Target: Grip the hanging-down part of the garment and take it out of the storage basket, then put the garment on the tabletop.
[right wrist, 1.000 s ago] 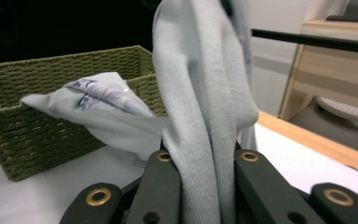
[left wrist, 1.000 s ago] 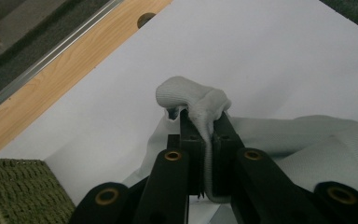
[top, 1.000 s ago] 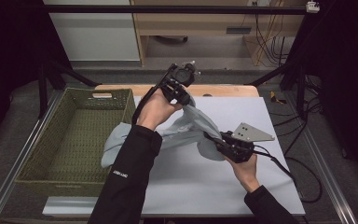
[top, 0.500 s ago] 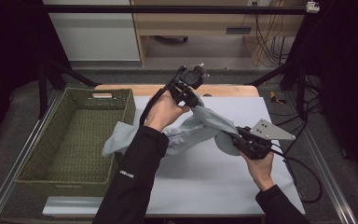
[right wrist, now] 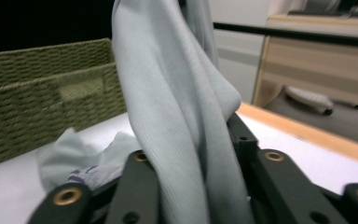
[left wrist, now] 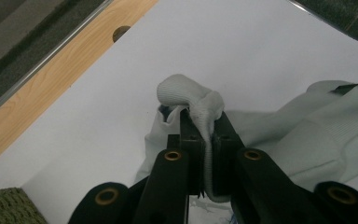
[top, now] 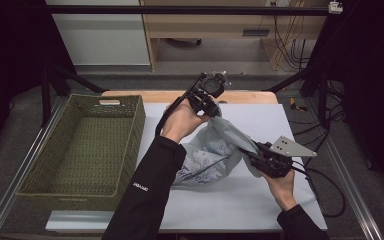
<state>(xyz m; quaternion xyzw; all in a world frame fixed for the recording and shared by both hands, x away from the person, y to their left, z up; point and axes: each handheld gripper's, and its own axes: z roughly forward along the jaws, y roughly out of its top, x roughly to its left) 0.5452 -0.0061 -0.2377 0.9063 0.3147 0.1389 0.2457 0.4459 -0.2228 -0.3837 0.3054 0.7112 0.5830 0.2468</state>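
Observation:
A pale grey-blue garment (top: 215, 152) with a printed front hangs stretched between my two grippers above the white table top (top: 260, 220). My left gripper (top: 211, 102) is raised near the table's far edge, shut on a ribbed edge of the garment (left wrist: 200, 109). My right gripper (top: 250, 156) is lower and toward the right, shut on another fold of the garment (right wrist: 182, 140), which drapes over its jaws. The cloth's lower part rests bunched on the table.
A green woven basket (top: 45, 177) stands left of the table top, also seen as the basket (right wrist: 37, 79) behind the cloth. A wooden strip (top: 145, 93) runs along the far edge. Black cables (top: 325, 180) trail off the right side.
Both grippers have moved right with the garment and drawn apart; the left one has risen toward the far edge, so the cloth is lifted and stretched, away from the basket.

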